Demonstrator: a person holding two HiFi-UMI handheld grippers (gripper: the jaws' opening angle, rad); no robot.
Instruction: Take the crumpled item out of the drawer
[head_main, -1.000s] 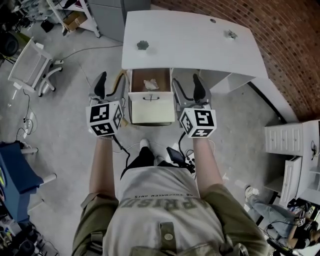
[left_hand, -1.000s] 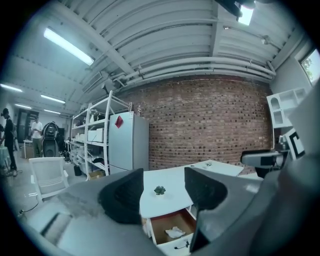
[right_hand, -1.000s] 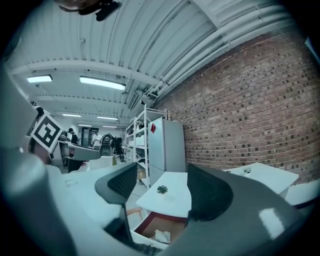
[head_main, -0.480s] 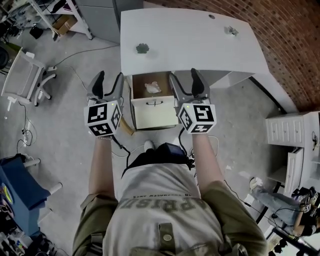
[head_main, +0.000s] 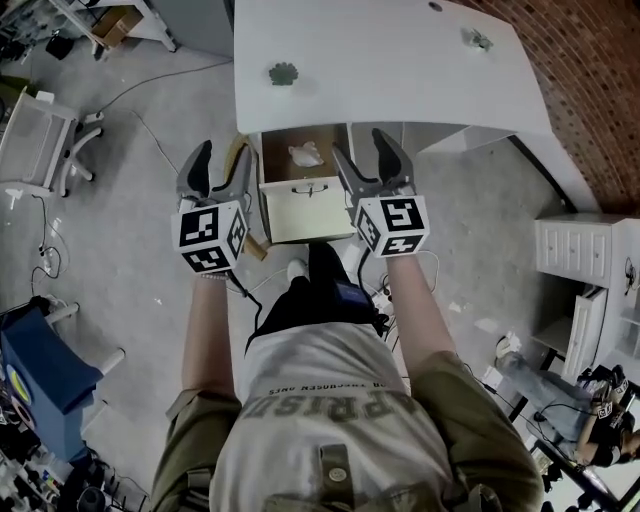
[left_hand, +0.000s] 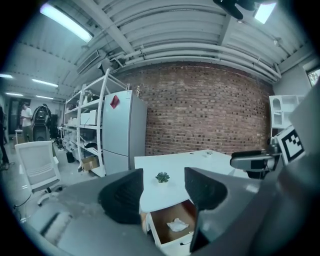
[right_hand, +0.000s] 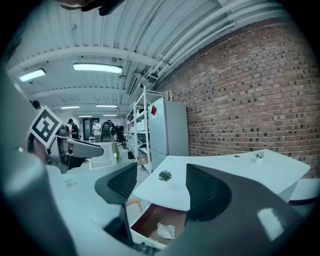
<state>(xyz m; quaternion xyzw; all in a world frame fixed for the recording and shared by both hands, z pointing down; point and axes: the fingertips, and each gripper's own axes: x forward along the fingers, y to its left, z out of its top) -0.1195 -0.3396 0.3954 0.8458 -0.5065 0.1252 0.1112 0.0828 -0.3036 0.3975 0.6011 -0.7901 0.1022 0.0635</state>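
White crumpled paper lies on the brown bottom of the open drawer, near the middle and just in front of the desk's front edge. The drawer is pulled out from under the left part of that edge. A small green plant stands on the desk near its front left corner.

The left gripper is held off the drawer's left side and the right gripper over its right side. Each has its jaws wide apart with nothing between them. Neither touches the paper. Both gripper views look down past the jaws into the drawer.
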